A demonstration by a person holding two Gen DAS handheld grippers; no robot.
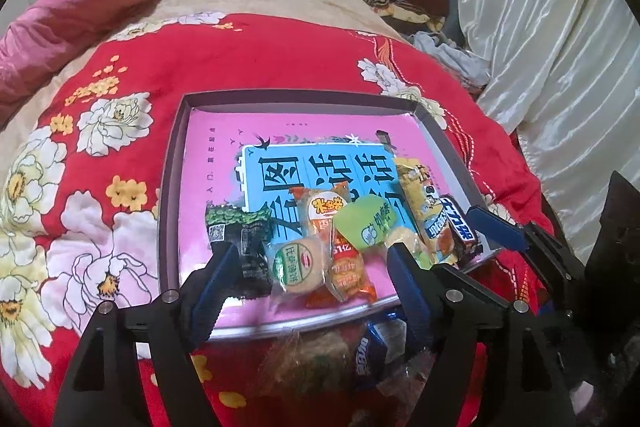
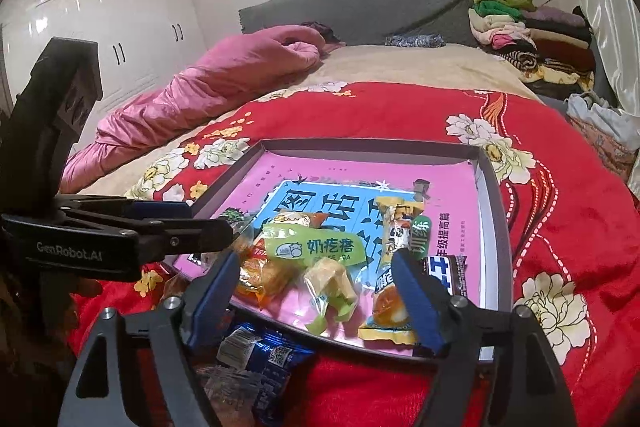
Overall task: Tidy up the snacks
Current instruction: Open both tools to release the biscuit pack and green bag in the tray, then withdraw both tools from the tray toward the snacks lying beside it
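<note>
Snacks sit bunched at the near end of the shallow box (image 1: 176,163), which rests on the red flowered quilt (image 1: 248,59). A few more packets lie loose on the quilt just outside the near rim, among them a blue wrapped one (image 2: 256,355).

Your left gripper (image 1: 308,283) hangs over the near rim with its fingers wide; nothing is pinched. Between them lie a round biscuit packet (image 1: 298,265) and an orange packet (image 1: 348,267), with a dark green packet (image 1: 240,231) by the left finger.

Your right gripper (image 2: 320,295) is also spread wide and empty. Under it lie a green candy bag (image 2: 316,247), a clear twist-wrapped sweet (image 2: 332,279) and a yellow cake packet (image 2: 394,287). A dark chocolate bar (image 2: 448,271) lies just outside the right finger.

Handling, as I judge it: all of this looks light, soft and crinkly. Film wrappers will likely slide on the glossy box lining and slip between the pads. The biscuit and cake look crushable, so close gently. Take each packet across its short width near the middle, or by a sealed end flap. The bar seems the stiffest; grip it across its narrow sides. Packets overlap, so expect a neighbour to drag along.
</note>
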